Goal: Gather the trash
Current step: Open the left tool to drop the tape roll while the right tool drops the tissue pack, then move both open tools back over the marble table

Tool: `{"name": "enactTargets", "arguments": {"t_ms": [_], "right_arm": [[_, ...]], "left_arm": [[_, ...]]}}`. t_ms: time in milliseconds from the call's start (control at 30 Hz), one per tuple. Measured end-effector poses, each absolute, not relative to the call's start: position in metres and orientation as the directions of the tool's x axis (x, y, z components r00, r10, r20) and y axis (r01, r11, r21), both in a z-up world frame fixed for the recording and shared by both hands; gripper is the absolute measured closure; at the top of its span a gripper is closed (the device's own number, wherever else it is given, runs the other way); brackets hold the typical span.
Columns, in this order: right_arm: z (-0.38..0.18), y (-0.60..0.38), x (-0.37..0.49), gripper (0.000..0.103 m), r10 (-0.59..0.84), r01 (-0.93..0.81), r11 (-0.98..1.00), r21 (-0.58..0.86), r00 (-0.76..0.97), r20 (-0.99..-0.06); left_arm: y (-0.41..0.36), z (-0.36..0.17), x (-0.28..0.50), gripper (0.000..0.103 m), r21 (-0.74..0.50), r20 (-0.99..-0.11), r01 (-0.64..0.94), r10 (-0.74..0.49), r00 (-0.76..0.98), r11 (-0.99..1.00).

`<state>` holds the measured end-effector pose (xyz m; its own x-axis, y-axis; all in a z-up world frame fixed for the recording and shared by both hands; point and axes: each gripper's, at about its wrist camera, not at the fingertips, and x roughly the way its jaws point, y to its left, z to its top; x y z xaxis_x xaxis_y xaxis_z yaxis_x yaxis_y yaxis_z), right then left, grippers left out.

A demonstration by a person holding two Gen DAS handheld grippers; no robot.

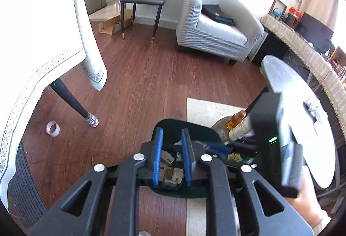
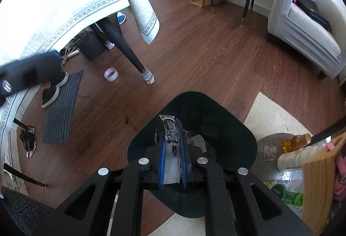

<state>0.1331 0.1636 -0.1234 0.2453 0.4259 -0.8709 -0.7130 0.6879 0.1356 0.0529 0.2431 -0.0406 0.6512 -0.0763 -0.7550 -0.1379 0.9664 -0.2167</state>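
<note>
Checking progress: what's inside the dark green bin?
The dark green bin holds crumpled paper and cardboard scraps. The left gripper and right gripper, clamping a wrapper, cover the rest.

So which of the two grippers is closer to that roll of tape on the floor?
Left. The left gripper hovers over the dark bin, nearer the tape roll; the right gripper, holding a wrapper, is farther away.

The right gripper (image 2: 173, 143), black with blue finger pads (image 2: 162, 162), is gripping a black wrapper (image 2: 170, 131) printed in white and silver. Directly below it a dark green bin (image 2: 233, 128) is showing. Left of the tool, a white tablecloth (image 2: 64, 9) is displaying a grey ring-patterned border, and a grey ribbed mat (image 2: 61, 110) is lying on red-brown wood-grain floor (image 2: 194, 52). Ahead to the right, a grey-white striped armchair (image 2: 302, 26) is standing.
</note>
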Motion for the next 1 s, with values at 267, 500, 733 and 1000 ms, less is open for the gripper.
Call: {"name": "enactTargets", "arguments": {"t_ms": [267, 500, 733, 1000], "right_arm": [[-0.151, 0.168, 0.13, 0.091, 0.355, -0.715, 0.693, 0.093, 0.227, -0.907], [-0.176, 0.168, 0.128, 0.089, 0.286, -0.715, 0.697, 0.059, 0.202, -0.937], [-0.184, 0.163, 0.118, 0.064, 0.237, -0.73, 0.683, 0.003, 0.218, -0.947], [-0.148, 0.154, 0.111, 0.064, 0.306, -0.754, 0.657, 0.004, 0.262, -0.915]], "left_arm": [[0.235, -0.02, 0.047, 0.089, -0.206, -0.724, -0.112, -0.075, 0.685, 0.972], [0.233, -0.004, 0.042, 0.089, -0.213, -0.698, -0.095, -0.084, 0.711, 0.972], [0.233, 0.017, 0.036, 0.089, -0.245, -0.655, -0.096, -0.092, 0.75, 0.965], [0.221, 0.044, 0.028, 0.089, -0.231, -0.609, -0.081, -0.079, 0.789, 0.969]]}}
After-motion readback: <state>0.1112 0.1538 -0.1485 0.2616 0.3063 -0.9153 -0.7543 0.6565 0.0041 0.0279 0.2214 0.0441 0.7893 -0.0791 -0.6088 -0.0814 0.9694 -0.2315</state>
